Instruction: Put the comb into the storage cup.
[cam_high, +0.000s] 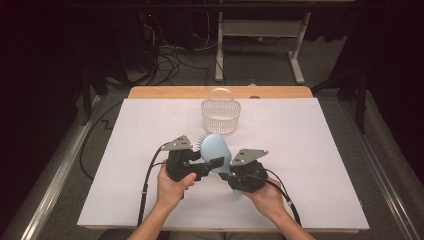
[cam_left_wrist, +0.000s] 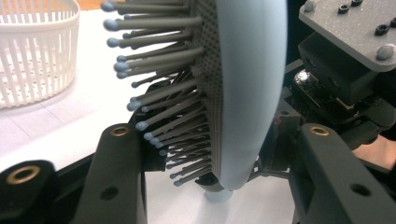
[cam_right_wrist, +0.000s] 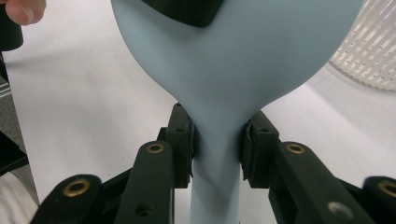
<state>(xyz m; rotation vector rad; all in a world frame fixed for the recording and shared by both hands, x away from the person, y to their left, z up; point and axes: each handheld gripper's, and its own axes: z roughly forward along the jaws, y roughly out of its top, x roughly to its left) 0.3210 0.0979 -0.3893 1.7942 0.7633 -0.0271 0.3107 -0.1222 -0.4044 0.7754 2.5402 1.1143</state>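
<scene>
Two tools on one light-blue hairbrush (cam_high: 216, 149), held up over the white desk (cam_high: 310, 165).
Right tool (cam_right_wrist: 215, 140) is clamped on the brush neck where the handle meets the head; left tool (cam_high: 212, 164) has its jaws pinched together across the head, one on the bristle side and one on the smooth back, as the left gripper view shows. Brush sits between both hands, just short of the white basket (cam_high: 220, 117), not touching it or the desk. Risk: the rounded back is slick, so the left jaw could slide off; the other jaw lands on springy bristles (cam_left_wrist: 154, 88), a weak hold. If the hands pull apart or twist unevenly, the brush may pop free and drop. Basket handle arches over the opening, which could catch the bristles on the way in. Cables trail back from both tools near the desk edge.
</scene>
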